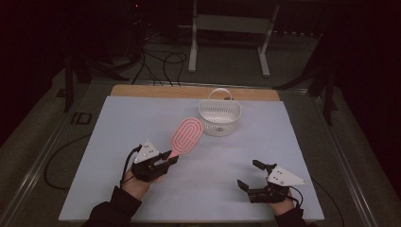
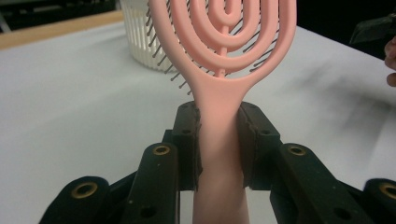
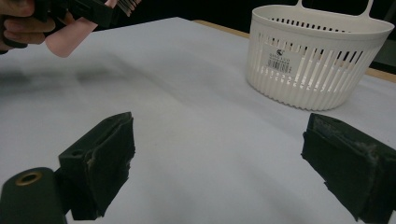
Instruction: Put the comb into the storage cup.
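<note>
Left gripper (image 2: 219, 140) clamps the pink hairbrush (image 1: 186, 135) by its handle, head pointing at the white basket (image 1: 219, 118) just beyond; right gripper (image 3: 219, 163) wide open, empty.

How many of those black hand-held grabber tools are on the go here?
2. The left gripper is at the near left of the white table, jaws shut on the pink hairbrush. The right gripper is at the near right, jaws open.
</note>
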